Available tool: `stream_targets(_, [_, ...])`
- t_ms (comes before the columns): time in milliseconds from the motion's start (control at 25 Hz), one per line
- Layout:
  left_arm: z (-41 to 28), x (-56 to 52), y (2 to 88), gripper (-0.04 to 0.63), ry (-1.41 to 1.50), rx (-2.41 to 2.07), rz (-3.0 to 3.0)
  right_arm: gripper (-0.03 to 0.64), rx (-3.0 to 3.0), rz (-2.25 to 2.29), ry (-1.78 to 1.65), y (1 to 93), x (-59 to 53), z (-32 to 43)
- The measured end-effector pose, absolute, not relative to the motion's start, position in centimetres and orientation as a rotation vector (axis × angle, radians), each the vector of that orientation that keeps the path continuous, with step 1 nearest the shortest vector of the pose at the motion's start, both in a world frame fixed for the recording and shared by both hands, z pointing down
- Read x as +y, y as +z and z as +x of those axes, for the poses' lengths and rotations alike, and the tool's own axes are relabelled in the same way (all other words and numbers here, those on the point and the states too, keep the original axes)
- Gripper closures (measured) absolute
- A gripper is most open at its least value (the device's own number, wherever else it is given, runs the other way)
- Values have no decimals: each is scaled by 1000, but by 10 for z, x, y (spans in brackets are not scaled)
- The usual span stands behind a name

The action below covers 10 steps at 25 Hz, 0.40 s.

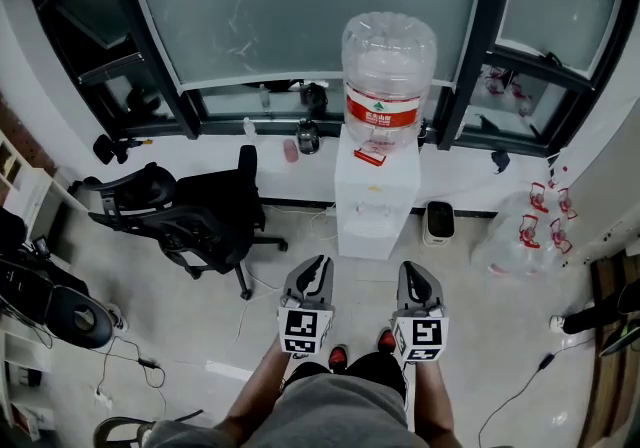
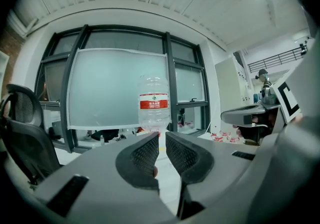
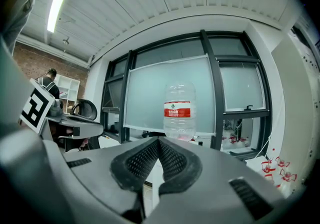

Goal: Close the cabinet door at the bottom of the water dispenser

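Observation:
The white water dispenser (image 1: 375, 208) stands against the window wall with a big clear bottle (image 1: 388, 66) on top. From above, its lower front is foreshortened and I cannot make out the cabinet door. Both grippers are held side by side a short way in front of it, pointing at it. My left gripper (image 1: 318, 272) has its jaws a narrow slit apart with nothing between them (image 2: 162, 136). My right gripper (image 1: 416, 276) has its tips touching and is empty (image 3: 159, 141). The bottle (image 2: 153, 103) (image 3: 178, 110) rises straight ahead in both gripper views.
A black office chair (image 1: 195, 211) stands left of the dispenser. A small white bin (image 1: 438, 222) and empty clear bottles (image 1: 520, 231) sit to its right. Small items line the window ledge (image 1: 290, 148). Cables (image 1: 130, 361) trail over the floor at left.

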<state>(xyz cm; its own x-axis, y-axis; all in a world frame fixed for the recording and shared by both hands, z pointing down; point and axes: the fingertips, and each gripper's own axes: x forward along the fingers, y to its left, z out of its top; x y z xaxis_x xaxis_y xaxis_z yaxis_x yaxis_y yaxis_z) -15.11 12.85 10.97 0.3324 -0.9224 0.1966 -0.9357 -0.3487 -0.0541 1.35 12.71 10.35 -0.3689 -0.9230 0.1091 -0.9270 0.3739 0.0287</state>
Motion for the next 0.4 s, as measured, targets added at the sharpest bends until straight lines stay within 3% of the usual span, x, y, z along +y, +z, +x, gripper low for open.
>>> stream_targets(400, [-152, 121, 113, 535, 282, -1773, 2514, 603, -2503, 1710, 61, 107, 123, 17])
